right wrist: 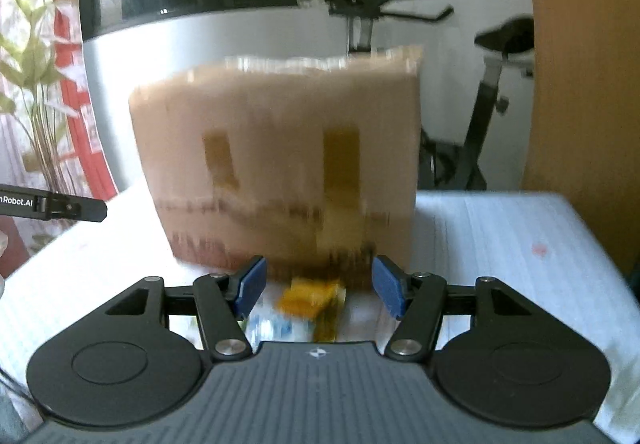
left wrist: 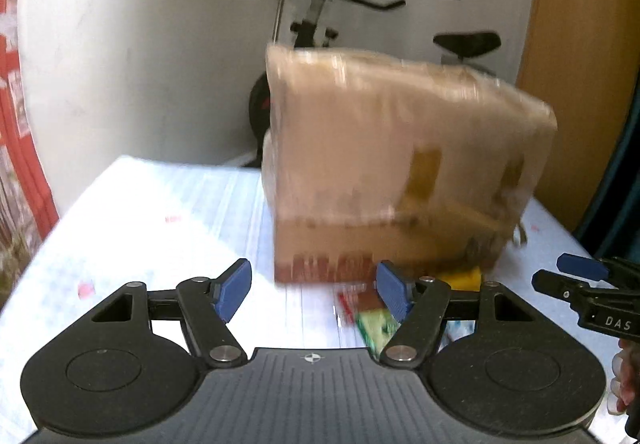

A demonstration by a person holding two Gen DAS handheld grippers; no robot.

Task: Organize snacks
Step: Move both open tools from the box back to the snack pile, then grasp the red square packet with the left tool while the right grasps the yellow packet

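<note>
We hold two grippers over a white surface (right wrist: 500,228) where a blurred cardboard box (left wrist: 384,163) stands just ahead of both sets of jaws, an exercise bike (left wrist: 320,15) against the wall behind it. The left gripper (left wrist: 314,290) has its blue pads apart with nothing between them; a red-and-green snack packet (left wrist: 372,318) lies just below and toward its right pad. The right gripper (right wrist: 318,286) also stands apart and empty, and a yellow snack packet (right wrist: 310,298) lies directly between and just under its pads, at the foot of the box. A pale blue-and-white packet (right wrist: 276,326) sits beside it, nearer the left pad. We judge the yellow packet the nearer prize for the right hand, its long axis running roughly across the jaws rather than along them, though the blur leaves that uncertain. The box rises beyond the packets, so any lift into it would travel forward and up from either pair of jaws.
</note>
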